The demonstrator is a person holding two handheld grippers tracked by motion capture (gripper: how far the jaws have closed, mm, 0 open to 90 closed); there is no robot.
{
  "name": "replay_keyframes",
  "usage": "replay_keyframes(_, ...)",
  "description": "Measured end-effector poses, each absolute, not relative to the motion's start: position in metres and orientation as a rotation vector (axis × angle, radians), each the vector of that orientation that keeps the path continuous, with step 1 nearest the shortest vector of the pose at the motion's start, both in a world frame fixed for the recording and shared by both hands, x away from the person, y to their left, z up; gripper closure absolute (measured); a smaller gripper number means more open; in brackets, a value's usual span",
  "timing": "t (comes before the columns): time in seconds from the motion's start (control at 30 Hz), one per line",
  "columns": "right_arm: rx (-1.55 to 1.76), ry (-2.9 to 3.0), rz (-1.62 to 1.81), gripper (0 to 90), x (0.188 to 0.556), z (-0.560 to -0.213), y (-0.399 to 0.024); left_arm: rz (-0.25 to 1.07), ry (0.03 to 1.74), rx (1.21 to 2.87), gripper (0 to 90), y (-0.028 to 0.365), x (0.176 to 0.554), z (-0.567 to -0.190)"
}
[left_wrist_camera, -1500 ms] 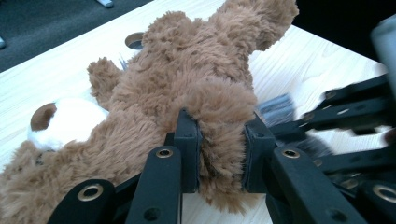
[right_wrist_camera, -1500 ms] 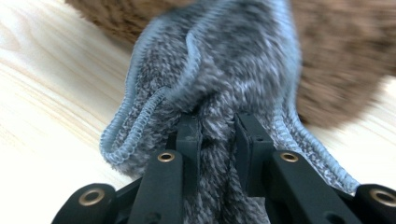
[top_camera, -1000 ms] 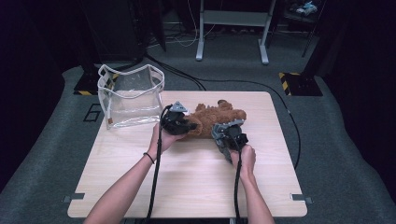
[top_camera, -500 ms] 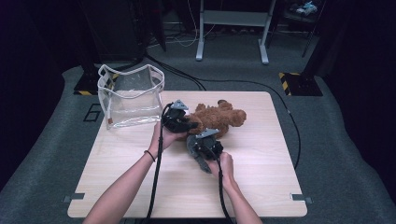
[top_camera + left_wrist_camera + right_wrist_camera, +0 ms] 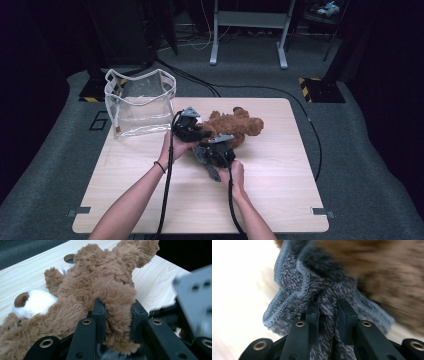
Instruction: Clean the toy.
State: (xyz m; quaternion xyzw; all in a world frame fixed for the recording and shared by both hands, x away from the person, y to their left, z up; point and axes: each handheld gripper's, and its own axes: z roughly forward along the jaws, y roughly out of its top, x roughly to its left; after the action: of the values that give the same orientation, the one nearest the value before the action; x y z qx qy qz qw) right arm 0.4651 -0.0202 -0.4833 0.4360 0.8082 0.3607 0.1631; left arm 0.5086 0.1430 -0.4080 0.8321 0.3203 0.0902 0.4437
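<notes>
Teddy bear (image 5: 235, 127) lies on its side on the table (image 5: 280, 195), just above centre of the high view, head toward the right of frame. In the left gripper view the bear (image 5: 100, 287) takes up most of the frame, white muzzle w/ brown nose at mid left, table hole at top left by its paw.

Left gripper (image 5: 189, 131) sits just left of centre in the high view, at the bear's left end, person's left hand (image 5: 172, 147) under it. Left gripper (image 5: 117, 317) is clamped on a furry brown limb of the bear; both pads press into the fur, the limb bulges between them.

Right gripper (image 5: 215, 152) is just below the bear in the high view, right next to the left gripper, right hand (image 5: 232, 175) behind it. In the right gripper view the right gripper (image 5: 328, 315) is closed on a grey knit cloth (image 5: 312, 287) w/ stitched hem; fabric is pinched between the pads & bunched above them. Brown fur at upper right of that frame, blurred, touching the cloth. Can't tell if the cloth is worn by the bear or just lying against it.

Clear plastic bag (image 5: 140, 102) w/ white trim stands upright at upper left of the table, open top, near the left gripper but not touching. Black cables (image 5: 167, 200) trail from both grippers to the bottom of frame.
</notes>
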Motion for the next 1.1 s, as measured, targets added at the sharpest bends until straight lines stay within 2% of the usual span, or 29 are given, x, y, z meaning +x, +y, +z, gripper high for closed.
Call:
replay_keyframes(0.7,1.470,2.088,0.905,73.8,0.473,-0.472,-0.123,0.226,0.777,2.081,70.1,0.145,0.506,-0.409)
replay_keyframes(0.8,1.441,2.108,0.914,73.8,0.472,-0.469,-0.121,0.240,0.783,2.065,61.9,0.146,0.506,-0.411)
replay_keyframes(1.0,1.438,2.113,0.908,73.8,0.476,-0.469,-0.116,0.325,0.808,2.048,35.1,0.160,0.497,-0.413)
replay_keyframes(1.1,1.441,2.114,0.907,73.8,0.476,-0.468,-0.116,0.393,0.806,2.039,30.2,0.172,0.492,-0.414)
